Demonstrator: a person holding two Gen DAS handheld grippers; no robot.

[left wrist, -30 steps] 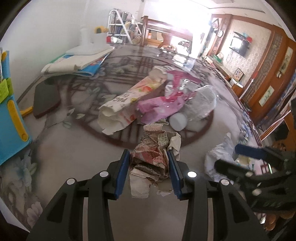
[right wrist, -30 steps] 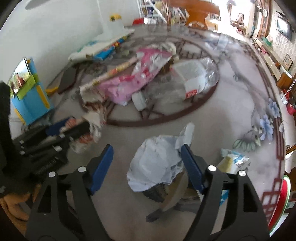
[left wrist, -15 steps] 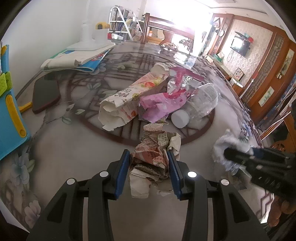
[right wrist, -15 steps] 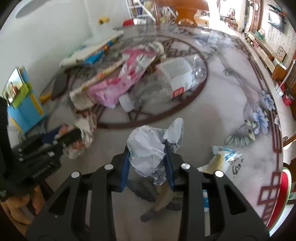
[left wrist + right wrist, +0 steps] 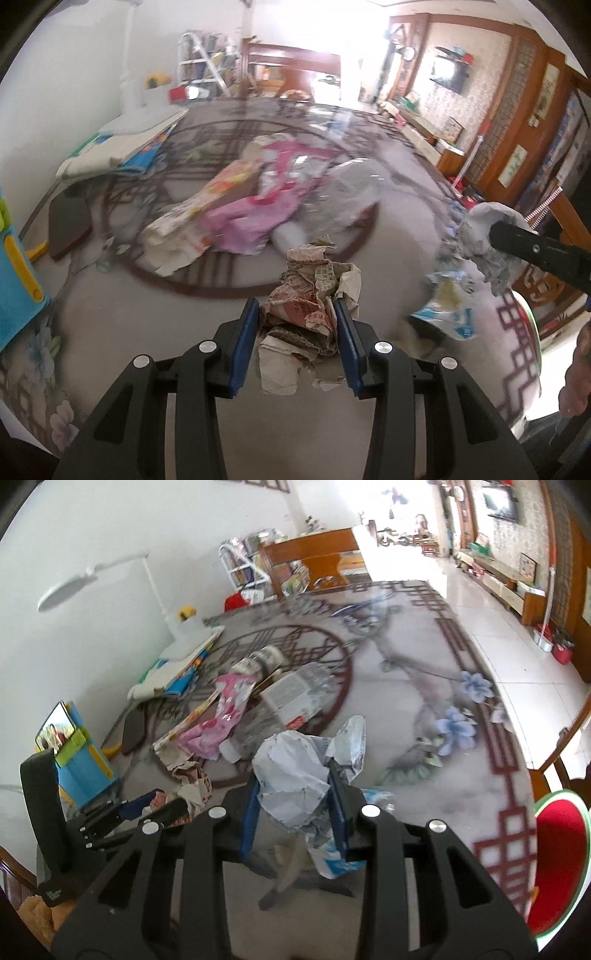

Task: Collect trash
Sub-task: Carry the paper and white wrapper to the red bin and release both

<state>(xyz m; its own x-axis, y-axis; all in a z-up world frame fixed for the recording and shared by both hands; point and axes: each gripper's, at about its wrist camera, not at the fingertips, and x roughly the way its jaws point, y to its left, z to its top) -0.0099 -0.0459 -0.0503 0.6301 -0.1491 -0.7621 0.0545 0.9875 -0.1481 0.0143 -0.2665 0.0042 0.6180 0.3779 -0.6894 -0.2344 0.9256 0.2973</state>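
Printed paper wad [image 5: 308,295] is pinched by left gripper [image 5: 295,339] over the desk [image 5: 147,350] near edge; grey-white wad [image 5: 295,771] by right gripper [image 5: 295,819] (light, crushable; best gripped mid-bulk).

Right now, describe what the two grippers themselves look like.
Both look alike. The left gripper has black, angular plastic arms with elongated cut-outs, round silver bolt heads at the joints, and flat blue pads lining its fingers. The right gripper is the same: black frame, silver bolts, blue pads. No cables or sleeves show.
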